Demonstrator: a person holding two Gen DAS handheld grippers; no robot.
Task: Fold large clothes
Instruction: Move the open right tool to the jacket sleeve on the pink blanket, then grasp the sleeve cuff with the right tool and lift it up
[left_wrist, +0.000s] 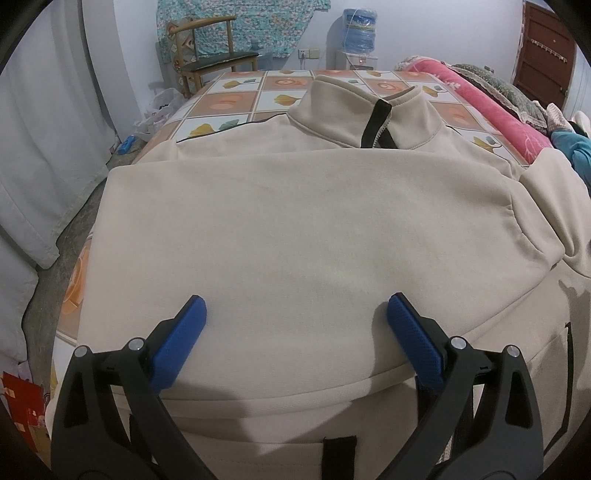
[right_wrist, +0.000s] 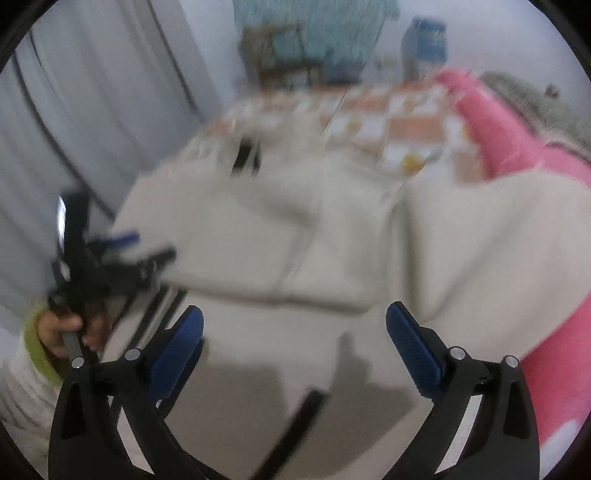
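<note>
A large beige sweatshirt (left_wrist: 303, 221) lies spread on the bed, its collar with a black zip strip (left_wrist: 376, 122) at the far side and a sleeve folded across its body. My left gripper (left_wrist: 297, 306) hovers open just above the near part of the folded sleeve, nothing between its blue fingers (left_wrist: 184, 332). The right wrist view is blurred: the same sweatshirt (right_wrist: 332, 240) fills it, bunched at the right. My right gripper (right_wrist: 295, 317) stands open over the cloth with nothing in it. At the left of that view a hand (right_wrist: 61, 332) holds the left gripper (right_wrist: 122, 240).
The bed has a tiled orange and white cover (left_wrist: 236, 99). A rolled pink blanket (left_wrist: 491, 107) runs along its right side, seen again as the pink blanket (right_wrist: 517, 140). A wooden chair (left_wrist: 210, 55), a water dispenser (left_wrist: 358, 33) and pale curtains (left_wrist: 48, 129) stand beyond.
</note>
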